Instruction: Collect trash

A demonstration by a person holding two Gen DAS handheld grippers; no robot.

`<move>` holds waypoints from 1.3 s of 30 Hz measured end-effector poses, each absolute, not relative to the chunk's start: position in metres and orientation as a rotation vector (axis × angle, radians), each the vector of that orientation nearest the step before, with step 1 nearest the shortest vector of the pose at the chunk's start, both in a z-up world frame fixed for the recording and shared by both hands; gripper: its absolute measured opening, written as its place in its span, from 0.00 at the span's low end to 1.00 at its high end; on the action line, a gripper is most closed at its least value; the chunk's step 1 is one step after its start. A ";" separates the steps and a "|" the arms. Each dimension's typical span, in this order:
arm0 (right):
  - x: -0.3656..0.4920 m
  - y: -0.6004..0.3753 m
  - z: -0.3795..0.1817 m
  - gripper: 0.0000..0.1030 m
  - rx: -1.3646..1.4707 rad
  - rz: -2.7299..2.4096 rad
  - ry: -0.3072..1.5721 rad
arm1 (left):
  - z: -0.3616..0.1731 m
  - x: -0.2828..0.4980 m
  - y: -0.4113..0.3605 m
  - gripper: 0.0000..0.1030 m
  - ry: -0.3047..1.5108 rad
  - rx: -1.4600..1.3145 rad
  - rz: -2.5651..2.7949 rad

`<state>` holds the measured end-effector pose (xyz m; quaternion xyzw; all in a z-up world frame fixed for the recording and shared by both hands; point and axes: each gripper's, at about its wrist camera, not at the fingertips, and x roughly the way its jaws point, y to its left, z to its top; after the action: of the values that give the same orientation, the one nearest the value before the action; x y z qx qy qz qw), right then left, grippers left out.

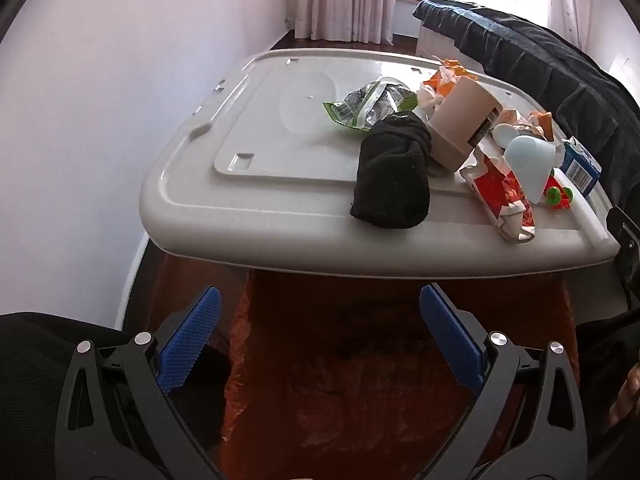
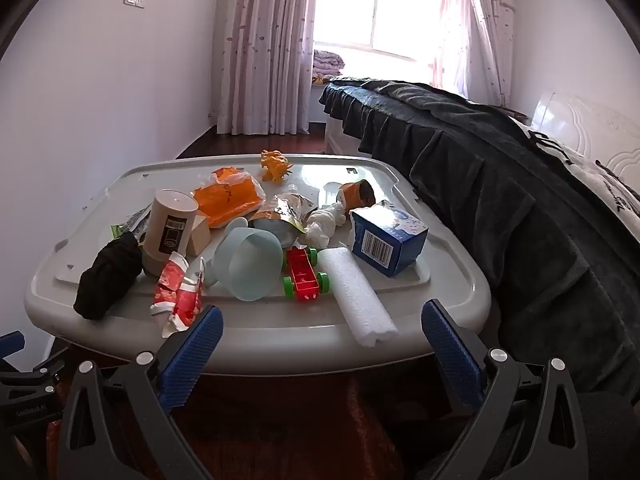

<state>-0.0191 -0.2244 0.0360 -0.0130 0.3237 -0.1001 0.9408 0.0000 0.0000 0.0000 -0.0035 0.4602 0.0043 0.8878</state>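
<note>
We face a grey lidded bin serving as worktop point(image 2: 460, 300), its trash heaped toward the bed point(image 2: 500, 168) side. An orange bag point(image 1: 360, 380) hangs open below our left gripper point(image 1: 320, 332); our right gripper point(image 2: 320, 344) hovers at the lid's near edge. Both sets of fingers are spread, grasping nothing. We judge the white foam roll point(image 2: 356, 296) or crumpled red wrapper point(image 2: 176, 296) the easiest first pick; the toy car point(image 2: 304, 276) should stay. The bag's rim is cut off, its depth unclear.
</note>
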 end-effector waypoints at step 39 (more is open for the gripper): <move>-0.019 -0.230 0.033 0.95 -0.024 -0.207 0.663 | -0.001 -0.001 0.001 0.94 0.952 0.019 0.020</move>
<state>-0.0195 -0.2301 0.0329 -0.0118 0.3250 -0.1012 0.9402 -0.0006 0.0008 -0.0011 0.0090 0.4582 0.0096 0.8888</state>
